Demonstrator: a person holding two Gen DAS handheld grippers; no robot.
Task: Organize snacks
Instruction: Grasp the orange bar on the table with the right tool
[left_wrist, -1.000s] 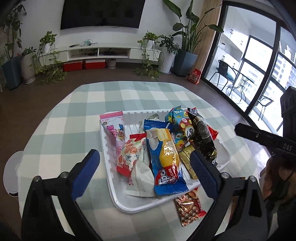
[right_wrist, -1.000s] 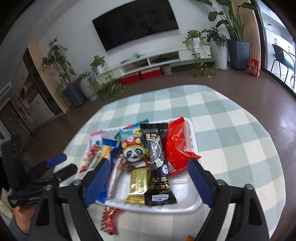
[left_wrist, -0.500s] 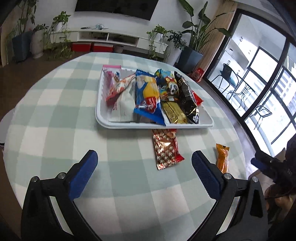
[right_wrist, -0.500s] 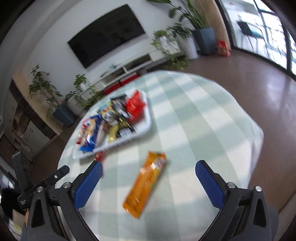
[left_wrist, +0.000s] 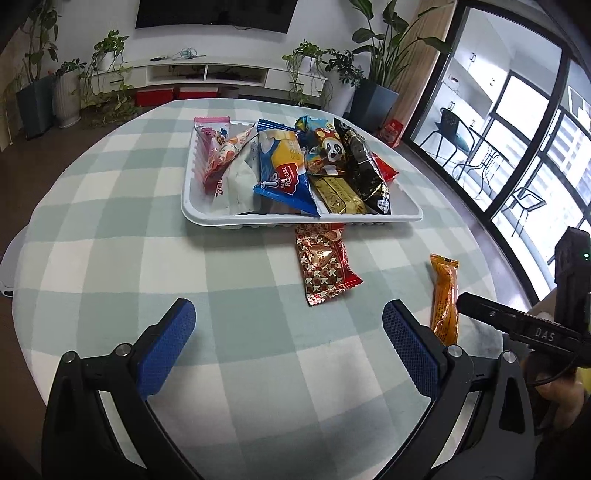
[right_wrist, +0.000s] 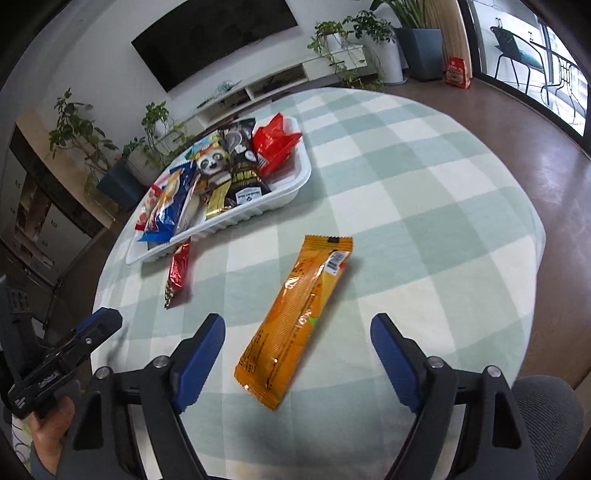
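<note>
A white tray (left_wrist: 207, 216) holds several snack packets, among them a blue cake pack (left_wrist: 282, 166) and a panda pack (left_wrist: 325, 155); the tray also shows in the right wrist view (right_wrist: 291, 192). A red patterned packet (left_wrist: 323, 264) lies on the cloth just in front of the tray, seen too in the right wrist view (right_wrist: 177, 273). An orange packet (right_wrist: 295, 321) lies flat near the table's front right, also in the left wrist view (left_wrist: 444, 295). My right gripper (right_wrist: 297, 358) is open, its jaws either side of the orange packet's near end. My left gripper (left_wrist: 288, 343) is open and empty over bare cloth.
The round table has a green and white checked cloth (left_wrist: 147, 258). Its edge drops to a brown floor (right_wrist: 535, 110) on the right. A TV shelf with potted plants (left_wrist: 207, 74) stands far behind. A grey seat (right_wrist: 546, 413) is at the near right.
Both grippers have pulled back from over the tray toward the table's near edge. The right gripper has moved closer to the orange packet, which now lies between its open jaws.
</note>
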